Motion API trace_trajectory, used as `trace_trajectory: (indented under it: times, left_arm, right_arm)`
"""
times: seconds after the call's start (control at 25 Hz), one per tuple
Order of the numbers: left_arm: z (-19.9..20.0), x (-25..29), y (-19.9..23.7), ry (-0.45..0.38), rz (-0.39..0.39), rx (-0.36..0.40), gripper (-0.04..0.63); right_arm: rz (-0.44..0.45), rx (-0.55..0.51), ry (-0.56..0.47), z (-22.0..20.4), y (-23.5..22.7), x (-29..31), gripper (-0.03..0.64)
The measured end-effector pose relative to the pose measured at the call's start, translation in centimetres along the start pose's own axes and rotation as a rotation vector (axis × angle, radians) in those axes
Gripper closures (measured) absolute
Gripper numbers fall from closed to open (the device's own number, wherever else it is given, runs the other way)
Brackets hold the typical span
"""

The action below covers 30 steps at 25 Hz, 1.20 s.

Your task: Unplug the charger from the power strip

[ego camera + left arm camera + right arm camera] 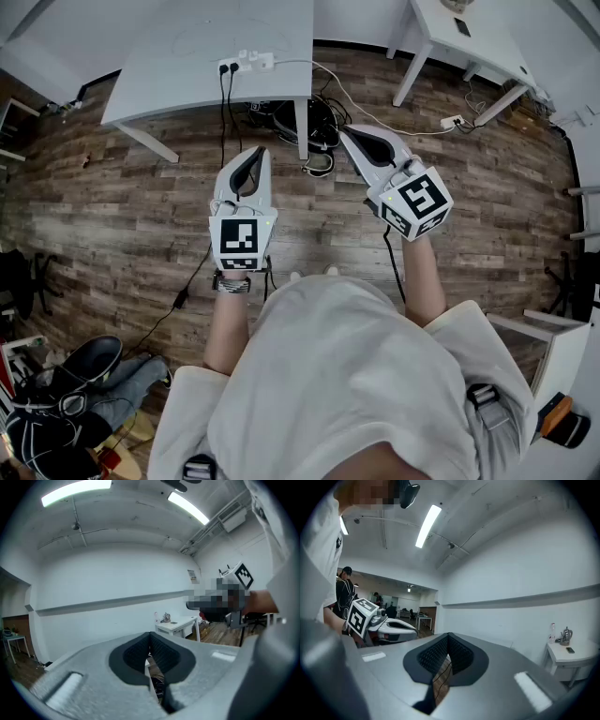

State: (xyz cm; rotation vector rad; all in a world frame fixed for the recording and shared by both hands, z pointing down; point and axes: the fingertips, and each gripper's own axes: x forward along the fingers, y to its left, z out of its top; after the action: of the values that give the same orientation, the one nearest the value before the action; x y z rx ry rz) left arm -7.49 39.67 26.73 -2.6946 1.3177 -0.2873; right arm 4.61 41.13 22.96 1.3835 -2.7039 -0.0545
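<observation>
White charger [266, 61] in power strip [234, 65], jaws together

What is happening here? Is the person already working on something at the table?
Not yet. A person stands on the wooden floor, back from the table, with a gripper in each hand. The left gripper and the right gripper are both shut, hold nothing, and point toward the table. The power strip lies at the table's near edge. A white block that looks like the charger is plugged into it, and no gripper touches it.
</observation>
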Motion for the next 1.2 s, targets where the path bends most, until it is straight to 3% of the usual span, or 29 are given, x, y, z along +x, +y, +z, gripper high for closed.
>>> trace_trajectory:
  times: [0.2,0.52,0.68,0.92,1.2]
  left_arm:
    - [0.4,0.5,0.2,-0.004,0.0,-0.021,0.592]
    - [0.3,0.3,-0.7,-0.019,0.01,-0.098,0.592]
    - [0.0,0.4,-2.6,-0.001,-0.035,-0.098,0.591]
    - [-0.7,-0.7,-3.4,-0.001,0.045,-0.161,0.592]
    - [-2.1,0.0,-2.9,0.029,0.083,-0.142,0.591]
  right_arm:
    - [-0.003,-0.018,0.004,-0.1,-0.4,-0.5,0.618]
    - [-0.012,0.049,-0.053,-0.2,-1.5,-2.6,0.617]
    - [0.012,-0.019,-0.096,0.4,-2.1,-4.4,0.617]
    - [0.026,-0.03,-0.054,-1.5,-3.2,-5.3,0.616]
    - [0.087,0.039,-0.046,-3.0,-3.0,-3.7,0.615]
